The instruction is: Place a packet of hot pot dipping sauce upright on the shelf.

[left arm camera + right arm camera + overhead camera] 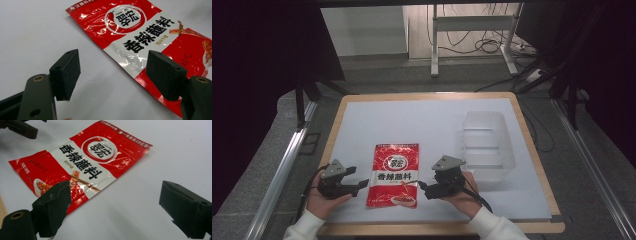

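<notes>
Left edge: wooden rim of the table [330, 131] runs just outside the white surface; bare white strip between it and your left hand [323, 199].
Left hand-held gripper [358, 185]: jaws spread wide, nothing between them, tips pointing right at the packet's left edge, just beside it. In the left gripper view the left hand-held gripper [113, 72] has white table showing in the gap and the packet [147, 42] partly behind its right-side jaw.
Packet [394, 174]: red seasoning sachet, flat on the table, near-centre toward your edge. Long axis runs away from you; logo end far, food-picture end near. Slightly skewed.
Right hand-held gripper [424, 187]: jaws apart, empty, tips pointing left, just beside the packet's right edge. In the right gripper view the right hand-held gripper [113, 205] frames bare table.
Right hand [460, 195]: near the front edge.
Clear bin [486, 142]: right of the gripper, near it.
Open room: wide bare area beyond the packet up to the far rim.
</notes>
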Demonstrator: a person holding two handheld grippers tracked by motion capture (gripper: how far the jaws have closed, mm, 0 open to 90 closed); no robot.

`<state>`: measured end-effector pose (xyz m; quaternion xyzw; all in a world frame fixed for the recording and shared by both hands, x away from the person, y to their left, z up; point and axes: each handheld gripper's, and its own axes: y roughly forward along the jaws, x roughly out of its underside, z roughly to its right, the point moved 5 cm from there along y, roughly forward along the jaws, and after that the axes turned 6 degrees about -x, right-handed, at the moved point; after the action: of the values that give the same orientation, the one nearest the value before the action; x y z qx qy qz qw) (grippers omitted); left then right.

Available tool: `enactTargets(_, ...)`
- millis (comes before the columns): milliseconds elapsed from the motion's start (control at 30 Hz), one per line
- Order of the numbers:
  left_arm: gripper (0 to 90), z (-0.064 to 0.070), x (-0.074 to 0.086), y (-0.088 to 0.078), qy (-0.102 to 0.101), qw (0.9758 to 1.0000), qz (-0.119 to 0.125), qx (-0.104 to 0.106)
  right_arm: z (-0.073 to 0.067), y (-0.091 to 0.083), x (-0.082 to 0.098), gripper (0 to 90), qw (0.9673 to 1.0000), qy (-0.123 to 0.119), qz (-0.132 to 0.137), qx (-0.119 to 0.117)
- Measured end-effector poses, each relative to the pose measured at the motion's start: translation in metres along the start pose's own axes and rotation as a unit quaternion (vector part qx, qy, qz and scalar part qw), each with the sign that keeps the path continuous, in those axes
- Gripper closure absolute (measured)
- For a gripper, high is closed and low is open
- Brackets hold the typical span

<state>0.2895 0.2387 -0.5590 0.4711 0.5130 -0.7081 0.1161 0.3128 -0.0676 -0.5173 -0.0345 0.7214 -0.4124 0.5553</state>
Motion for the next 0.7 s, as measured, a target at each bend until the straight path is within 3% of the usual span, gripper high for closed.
enactTargets(300,27.5,0.002,0.000,-0.003,0.001,1.0000,0.004,0.004,0.002,-0.008,-0.005,17.3,1.0000,-0.001,0.002,-0.009)
enactTargets(533,27.4,0.001,-0.001,-0.003,-0.001,1.0000,0.007,0.004,0.007,-0.011,-0.008,16.9,0.9995,0.015,-0.004,-0.027)
enactTargets(700,27.4,-0.001,-0.002,-0.004,-0.004,0.9999,0.009,0.006,0.007,-0.012,-0.012,17.0,0.9995,0.010,-0.004,-0.031)
